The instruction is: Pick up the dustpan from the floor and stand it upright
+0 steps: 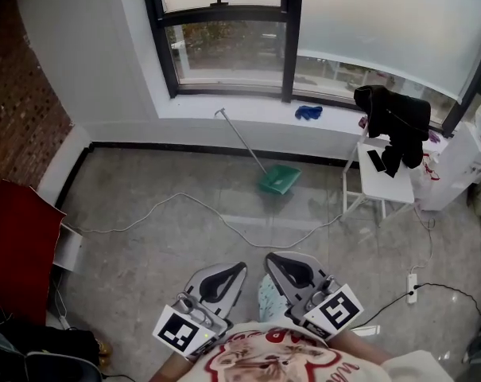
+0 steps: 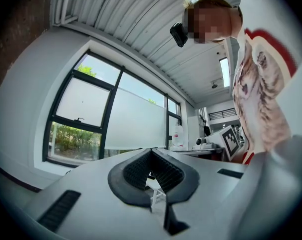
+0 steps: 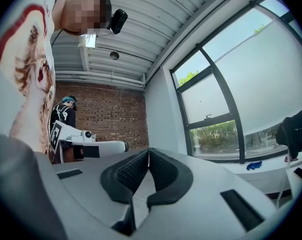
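The green dustpan lies on the floor below the window. Its long grey handle slants up to the left toward the sill. Both grippers are held low, close to the person's body, far from the dustpan. In the head view the left gripper and the right gripper point toward the window side by side. In the left gripper view the left gripper has its jaw tips together with nothing between them. The right gripper in its own view is likewise shut and empty. Neither gripper view shows the dustpan.
A white chair with a black garment over its back stands right of the dustpan. A blue cloth lies on the sill. A white cable crosses the floor, ending near a power strip. A red board leans at the left.
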